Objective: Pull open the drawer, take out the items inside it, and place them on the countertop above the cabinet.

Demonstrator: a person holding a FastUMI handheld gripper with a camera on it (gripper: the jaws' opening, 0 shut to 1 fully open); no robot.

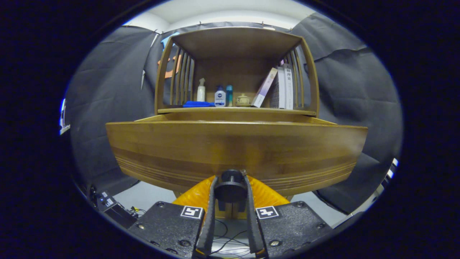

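Gripper: the gripper (230, 187) is sitting at the lower middle of the drawer front, its two fingers (209, 216) closing on the round knob (230, 183) from either side, so the jaws are clamped on that knob.

Drawer: the drawer (235, 151) is standing out from the cabinet toward the camera; its wide wooden front is hiding the inside, though the top edges of its side walls are showing behind the front, running back to the cabinet body.

Drawer contents: whatever is lying inside is hidden by the front panel, so I cannot tell whether anything is in there.

Countertop: the countertop (201, 110) above the drawer is carrying a blue cloth (197, 104) near its left edge, then a white spray bottle (201, 90), a white-and-blue bottle (220, 97), a slim teal bottle (229, 95) and a small lidded jar (243, 100) about the middle, with books (278, 88) leaning at the right edge.

Progress: the drawer is looking pulled at least partly out, with the grip on its handle in place. Whether any of the things on the countertop came from the drawer cannot be judged from here.

What is left: seeing into the drawer is needed before saying what remains to lift out; the grip fits both drawing the drawer out and pushing it back.
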